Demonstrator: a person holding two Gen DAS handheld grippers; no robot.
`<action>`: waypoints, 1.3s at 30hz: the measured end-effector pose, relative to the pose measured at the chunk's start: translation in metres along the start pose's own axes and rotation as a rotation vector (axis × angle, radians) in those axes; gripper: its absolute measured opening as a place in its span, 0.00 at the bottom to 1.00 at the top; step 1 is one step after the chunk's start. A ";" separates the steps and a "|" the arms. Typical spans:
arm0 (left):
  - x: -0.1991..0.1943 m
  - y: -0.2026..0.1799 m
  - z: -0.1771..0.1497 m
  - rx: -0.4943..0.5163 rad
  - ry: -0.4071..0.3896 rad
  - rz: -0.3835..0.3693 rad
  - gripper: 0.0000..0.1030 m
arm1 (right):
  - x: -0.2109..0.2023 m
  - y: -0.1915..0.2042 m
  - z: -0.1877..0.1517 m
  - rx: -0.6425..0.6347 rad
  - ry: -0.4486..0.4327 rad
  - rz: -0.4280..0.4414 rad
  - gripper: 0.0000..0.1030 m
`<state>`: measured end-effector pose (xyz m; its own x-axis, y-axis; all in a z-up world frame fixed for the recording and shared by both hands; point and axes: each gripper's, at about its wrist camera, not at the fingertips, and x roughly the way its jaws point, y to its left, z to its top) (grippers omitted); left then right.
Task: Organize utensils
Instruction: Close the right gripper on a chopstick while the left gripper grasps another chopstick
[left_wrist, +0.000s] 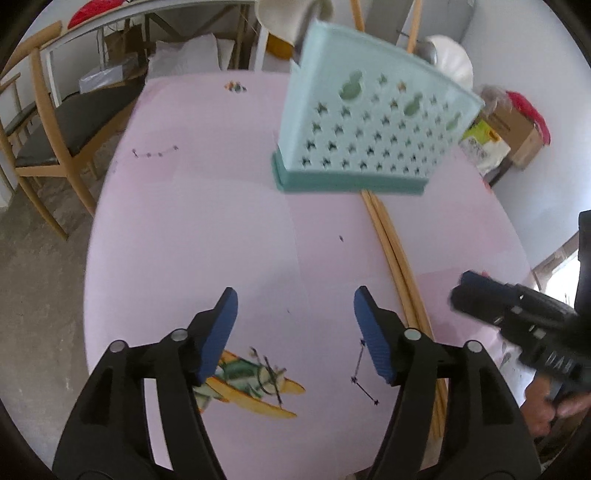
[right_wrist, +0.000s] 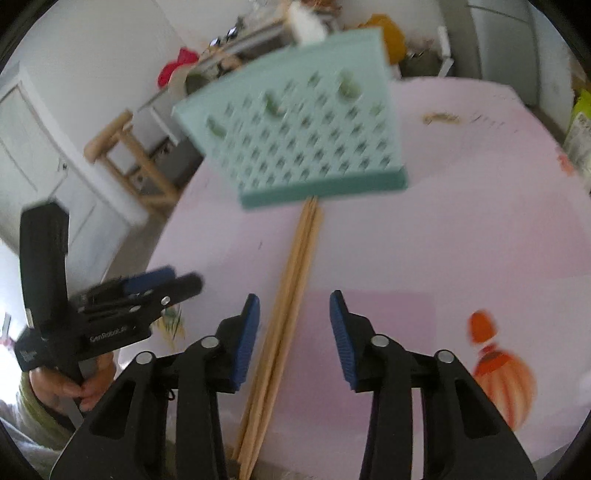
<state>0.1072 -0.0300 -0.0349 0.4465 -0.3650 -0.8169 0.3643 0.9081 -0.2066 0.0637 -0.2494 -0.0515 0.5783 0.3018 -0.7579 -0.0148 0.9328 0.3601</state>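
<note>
My right fingers (right_wrist: 294, 339) stand apart astride the chopsticks (right_wrist: 291, 266), ready to clamp; these lie mid-surface (right_wrist: 461, 229), tips under the holder (right_wrist: 295, 144); left fingers (left_wrist: 295, 336) apart, empty.

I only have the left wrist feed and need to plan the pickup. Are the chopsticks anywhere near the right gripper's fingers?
Observer: Yes. On the right wrist view the chopsticks run between the right gripper fingers, nearer its left pad; nothing gripped.
Operator: Anything printed on the tablecloth there?
Observer: An orange pumpkin-like print lies just right of that gripper.
Operator: And the far ends of the chopsticks?
Observer: They stop against the base of the teal holder.
</note>
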 end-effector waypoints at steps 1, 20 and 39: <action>0.002 -0.002 -0.002 0.002 0.007 0.000 0.62 | 0.003 0.006 0.000 -0.008 0.006 -0.008 0.32; 0.005 -0.017 -0.013 0.050 0.015 0.002 0.65 | 0.025 0.016 -0.003 -0.062 0.048 -0.070 0.12; 0.006 -0.046 -0.013 0.114 0.008 -0.168 0.43 | 0.009 -0.020 -0.002 -0.011 0.014 -0.189 0.07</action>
<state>0.0822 -0.0716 -0.0371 0.3653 -0.5072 -0.7806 0.5235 0.8053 -0.2782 0.0678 -0.2653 -0.0667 0.5602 0.1235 -0.8191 0.0844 0.9752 0.2048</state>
